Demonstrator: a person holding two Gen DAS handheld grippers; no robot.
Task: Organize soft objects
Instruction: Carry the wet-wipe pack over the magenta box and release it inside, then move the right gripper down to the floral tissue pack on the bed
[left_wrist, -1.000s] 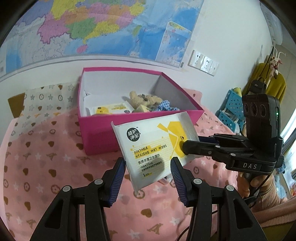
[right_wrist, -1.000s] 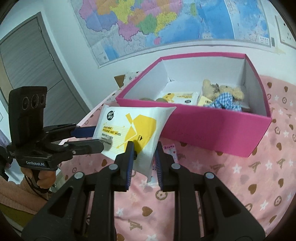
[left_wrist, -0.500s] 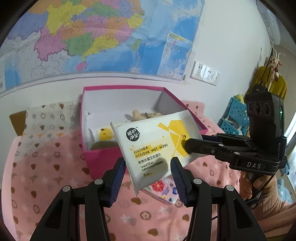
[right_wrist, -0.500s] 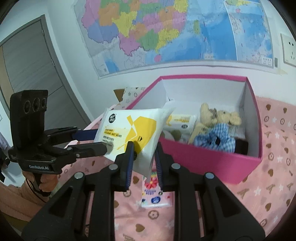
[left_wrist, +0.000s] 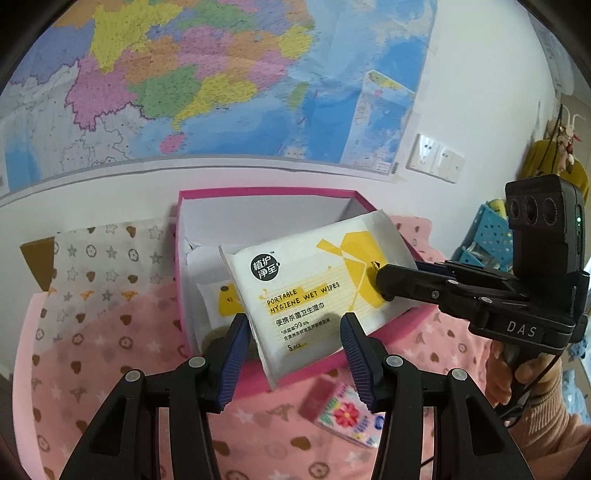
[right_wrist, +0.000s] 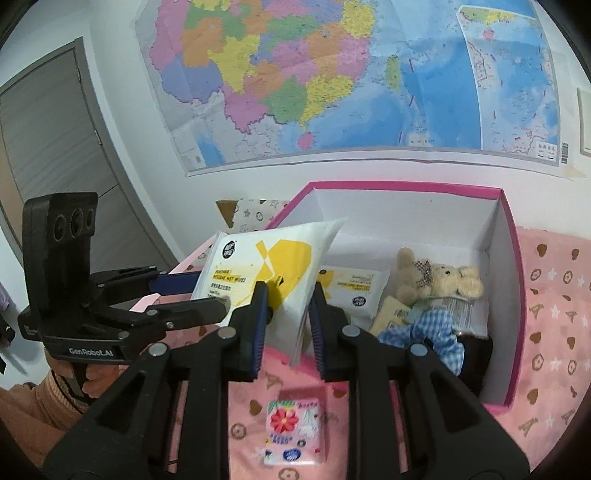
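A white and yellow pack of wet wipes (left_wrist: 314, 291) hangs in the air over the near left part of an open pink box (right_wrist: 511, 280), held by both tools. The left gripper (left_wrist: 293, 339) pinches the pack's lower end between its blue pads, and the right gripper (right_wrist: 286, 306) is clamped on the pack's yellow-printed right end. Inside the box lie another wipes pack (right_wrist: 352, 286), a small teddy bear (right_wrist: 439, 280) and a blue checked cloth (right_wrist: 434, 330). A flowered tissue packet (right_wrist: 293, 428) rests on the pink patterned bedspread (right_wrist: 550, 325) just in front of the box. A map (right_wrist: 332, 74) covers the far wall.
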